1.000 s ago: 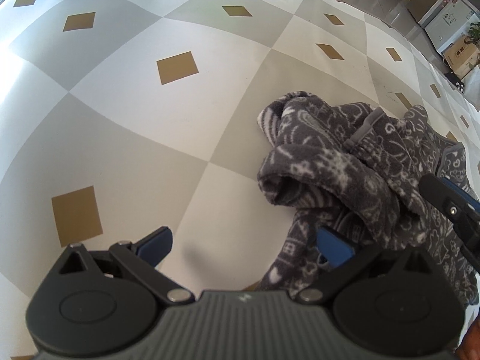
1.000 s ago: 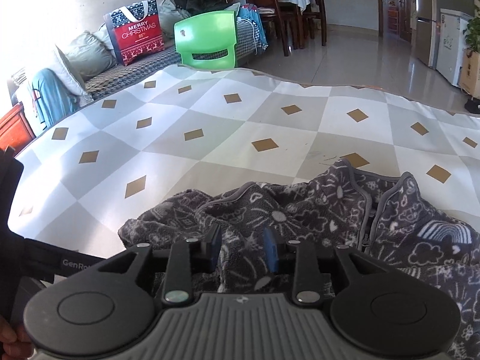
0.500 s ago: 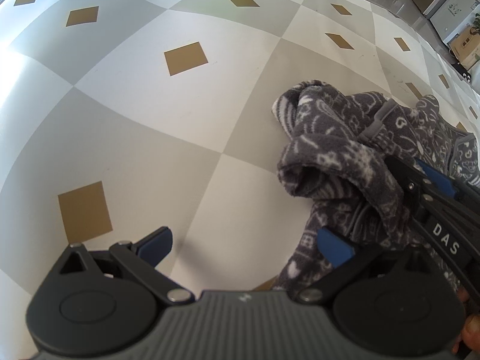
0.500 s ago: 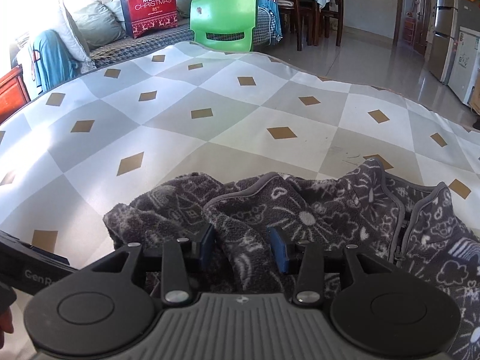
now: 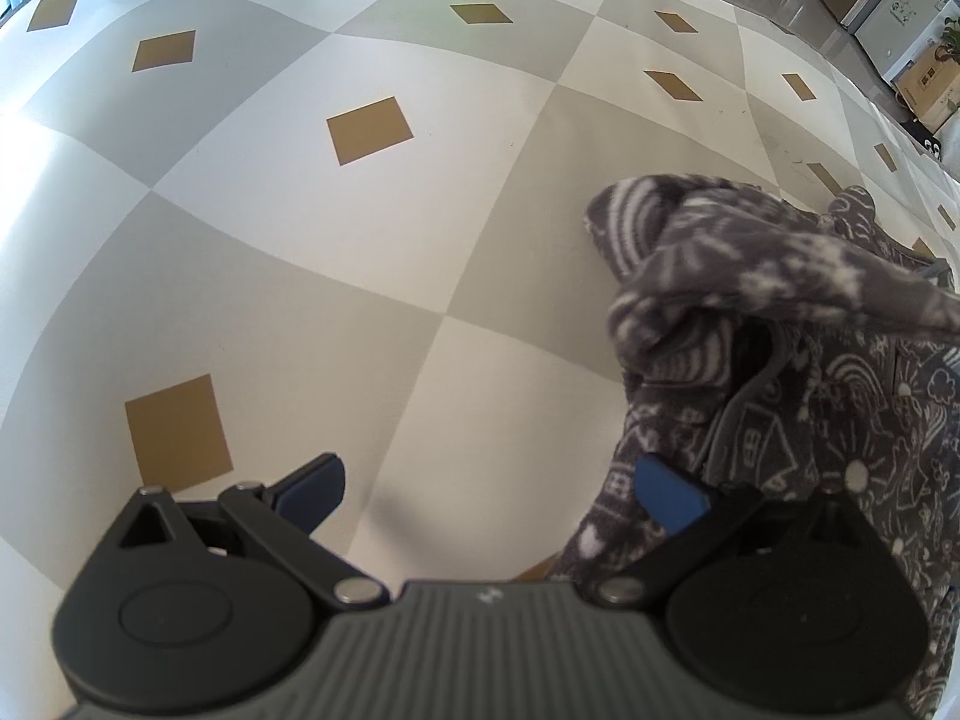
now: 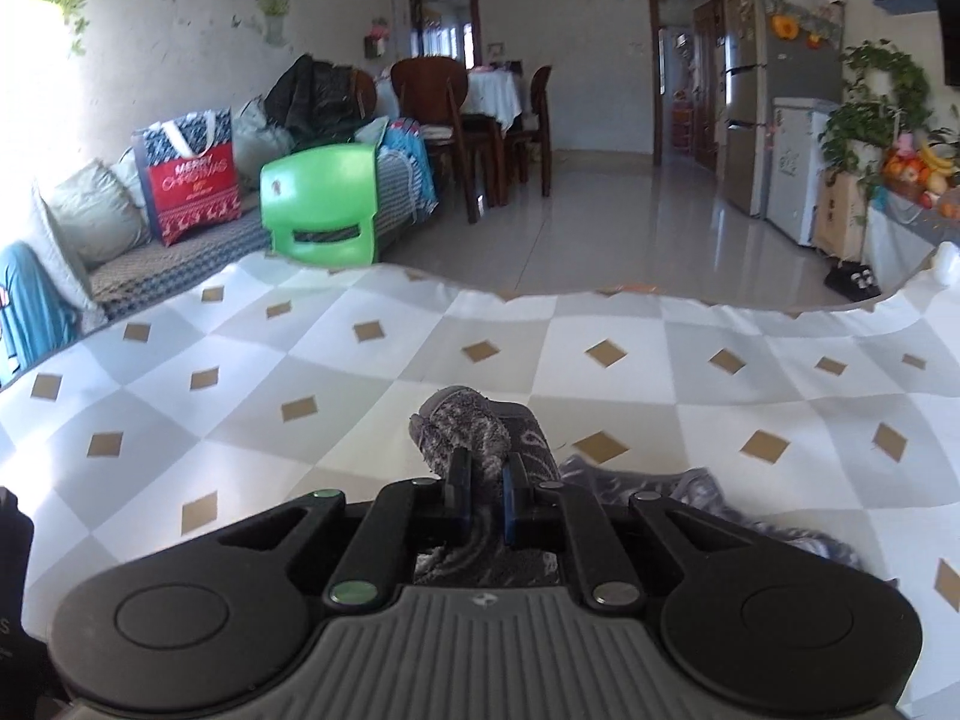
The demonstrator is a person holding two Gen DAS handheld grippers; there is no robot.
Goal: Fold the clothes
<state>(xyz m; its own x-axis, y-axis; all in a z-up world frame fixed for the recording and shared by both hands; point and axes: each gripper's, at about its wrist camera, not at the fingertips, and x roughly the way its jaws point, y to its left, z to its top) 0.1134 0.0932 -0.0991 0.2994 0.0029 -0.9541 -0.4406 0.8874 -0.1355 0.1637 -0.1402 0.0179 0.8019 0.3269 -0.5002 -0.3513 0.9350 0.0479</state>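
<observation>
Strong daylight floods in from the left, blowing out the checkered cloth (image 5: 372,252) at that edge in both views. Fisheye bending curves its squares and darkens corners. The grey fleece garment (image 5: 780,276) smears with motion blur.

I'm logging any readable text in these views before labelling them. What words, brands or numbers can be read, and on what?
"MERRY CHRISTMAS": white letters on the red gift bag on the sofa; the smaller print beneath is too blurred to read.
An "S" at the right wrist view's bottom-left edge, on a dark object; the rest is cut off.
Small marks on both tongs' grey bodies are logos, not readable words.
Left wrist view: nothing readable.
</observation>
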